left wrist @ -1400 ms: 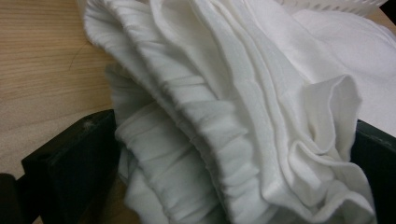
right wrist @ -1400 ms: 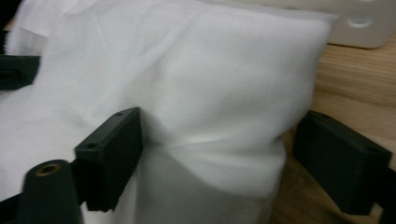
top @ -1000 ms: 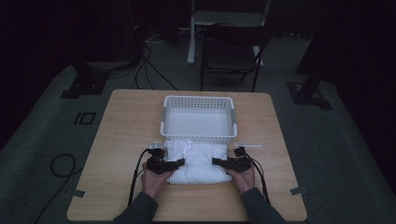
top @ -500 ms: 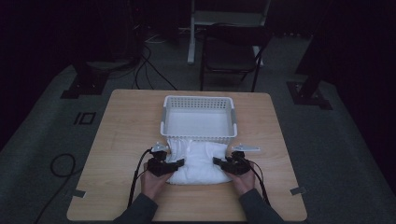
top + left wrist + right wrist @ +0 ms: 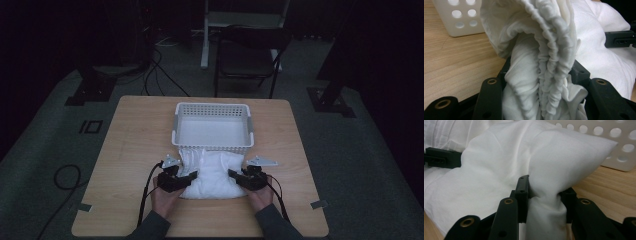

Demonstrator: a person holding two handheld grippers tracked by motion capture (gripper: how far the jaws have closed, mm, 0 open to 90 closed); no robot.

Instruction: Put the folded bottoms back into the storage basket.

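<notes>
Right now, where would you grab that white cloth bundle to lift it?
By its two side edges, one from each side, as both grippers do now. The white cloth bundle is soft and wide; the left gripper pinches its gathered hem, the right gripper a bunched fold, so it should lift level.

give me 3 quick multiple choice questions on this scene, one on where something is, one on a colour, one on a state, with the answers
1. Where is the basket relative to the cloth?
A. on the far side of it
B. on the near side of it
C. on the floor

2. What colour is the cloth?
A. blue
B. white
C. red

3. What is the left gripper doing?
A. lying open on the table
B. holding the basket
C. pinching a gathered edge of the cloth

Answers: 1 A, the high view shows the basket beyond the cloth, toward the chair. 2 B, it is white in every view. 3 C, in the left gripper view folds of cloth are squeezed between its jaws; the right gripper pinches the other side likewise.
</notes>
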